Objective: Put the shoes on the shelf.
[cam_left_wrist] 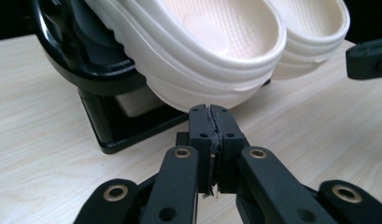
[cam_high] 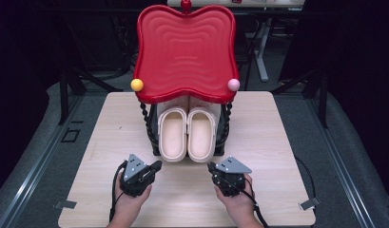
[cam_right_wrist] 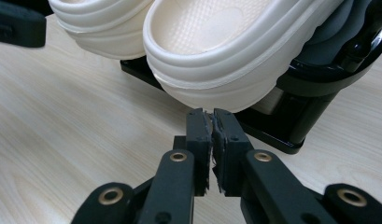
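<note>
no readable writing anywhere. left gripper and right gripper, each gripped in a hand near the tabletop's front edge, jaws pressed together on nothing, aimed at the pair of cream rubber clogs. clogs side by side, tilted on a black twisted-post rack mid-tabletop, under a wavy red plastic tray.

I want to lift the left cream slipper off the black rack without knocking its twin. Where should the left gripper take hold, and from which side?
Probably the heel rim of the left cream slipper, approached from the front. That raised edge overhangs the black rack right ahead of the left gripper, so one finger can go inside the footbed. The right slipper seems to touch its inner side, leaving little room there. The fingers are shut and must open first.
</note>
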A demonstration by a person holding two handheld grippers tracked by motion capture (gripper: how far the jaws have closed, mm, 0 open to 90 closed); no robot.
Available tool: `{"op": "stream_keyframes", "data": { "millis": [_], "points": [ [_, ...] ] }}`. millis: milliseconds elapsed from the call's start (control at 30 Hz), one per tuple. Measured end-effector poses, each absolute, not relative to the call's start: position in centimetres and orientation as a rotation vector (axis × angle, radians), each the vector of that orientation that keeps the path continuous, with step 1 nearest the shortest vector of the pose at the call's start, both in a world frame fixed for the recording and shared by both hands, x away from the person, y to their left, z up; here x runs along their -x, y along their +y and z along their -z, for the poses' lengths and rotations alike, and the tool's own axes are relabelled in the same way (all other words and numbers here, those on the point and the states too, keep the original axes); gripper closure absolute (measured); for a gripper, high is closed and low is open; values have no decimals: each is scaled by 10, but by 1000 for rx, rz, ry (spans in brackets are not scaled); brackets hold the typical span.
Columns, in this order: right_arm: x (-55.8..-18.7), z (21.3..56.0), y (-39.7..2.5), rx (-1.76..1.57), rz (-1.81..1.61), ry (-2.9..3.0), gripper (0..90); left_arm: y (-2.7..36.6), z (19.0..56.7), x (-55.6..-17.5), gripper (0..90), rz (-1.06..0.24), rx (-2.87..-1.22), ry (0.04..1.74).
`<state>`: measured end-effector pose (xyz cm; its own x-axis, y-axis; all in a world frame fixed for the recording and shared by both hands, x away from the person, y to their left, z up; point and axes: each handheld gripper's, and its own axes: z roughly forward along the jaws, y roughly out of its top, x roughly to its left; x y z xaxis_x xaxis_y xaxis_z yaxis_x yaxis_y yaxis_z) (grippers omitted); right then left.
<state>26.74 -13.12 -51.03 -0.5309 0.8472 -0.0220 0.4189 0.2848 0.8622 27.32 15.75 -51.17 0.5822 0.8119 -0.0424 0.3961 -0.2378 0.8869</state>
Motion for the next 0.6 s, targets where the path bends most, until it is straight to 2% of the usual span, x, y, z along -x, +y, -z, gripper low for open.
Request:
{"op": "stream_keyframes", "data": {
  "millis": [267,600],
  "points": [
    [-274,511,-132,-1159,-1180,2058,887,151,515,-277,896,-571,-1878,994],
    [-275,513,-126,-1149,-1177,2097,898,147,516,-279,898,-534,-1881,997]
  ]
}}
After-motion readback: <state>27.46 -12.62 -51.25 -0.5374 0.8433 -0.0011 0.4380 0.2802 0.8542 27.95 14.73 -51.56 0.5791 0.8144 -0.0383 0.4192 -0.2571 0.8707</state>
